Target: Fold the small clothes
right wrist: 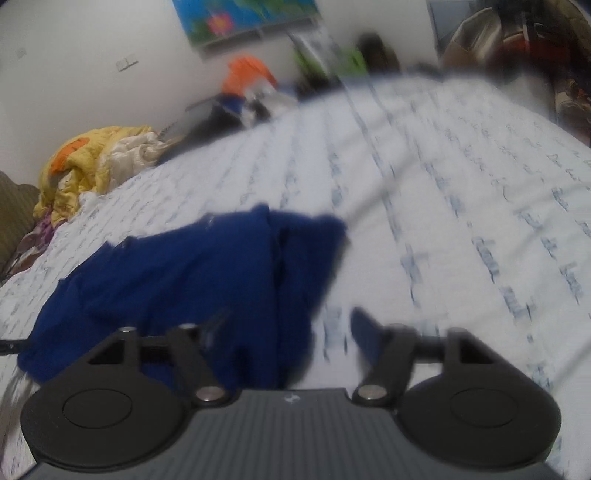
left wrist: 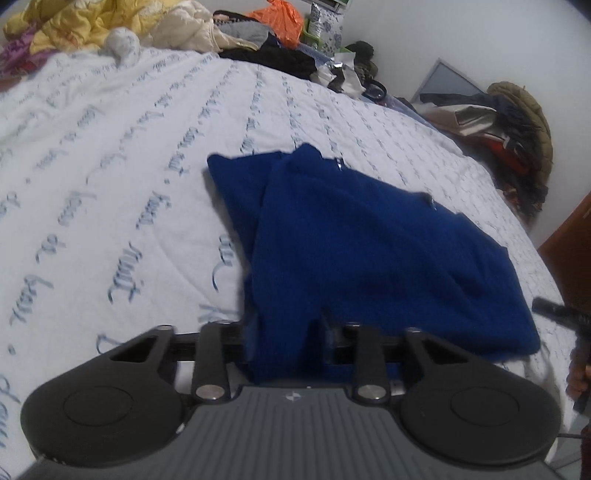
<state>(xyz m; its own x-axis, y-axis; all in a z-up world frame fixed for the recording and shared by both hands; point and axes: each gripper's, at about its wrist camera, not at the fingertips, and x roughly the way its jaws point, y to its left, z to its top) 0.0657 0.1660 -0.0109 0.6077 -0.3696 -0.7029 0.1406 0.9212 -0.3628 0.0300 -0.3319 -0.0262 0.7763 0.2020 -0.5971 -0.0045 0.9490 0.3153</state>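
Observation:
A dark blue knit garment (left wrist: 369, 243) lies partly folded on a white bedspread with blue script (left wrist: 110, 166). My left gripper (left wrist: 284, 332) is at its near edge, shut on a fold of the blue cloth that runs between the fingers. In the right wrist view, which is blurred, the same garment (right wrist: 192, 280) lies to the left. My right gripper (right wrist: 291, 325) is open at the garment's right near edge, with cloth draped over its left finger (right wrist: 218, 325). The right finger (right wrist: 365, 328) is over bare bedspread (right wrist: 461, 221).
A heap of yellow and cream bedding (left wrist: 92, 26) and dark clothes (left wrist: 280, 59) lies along the bed's far edge. An orange bag (left wrist: 280, 18) stands behind. Piled clothes (left wrist: 509, 129) lie off the right side. The other gripper's tip (left wrist: 561, 314) shows at the right.

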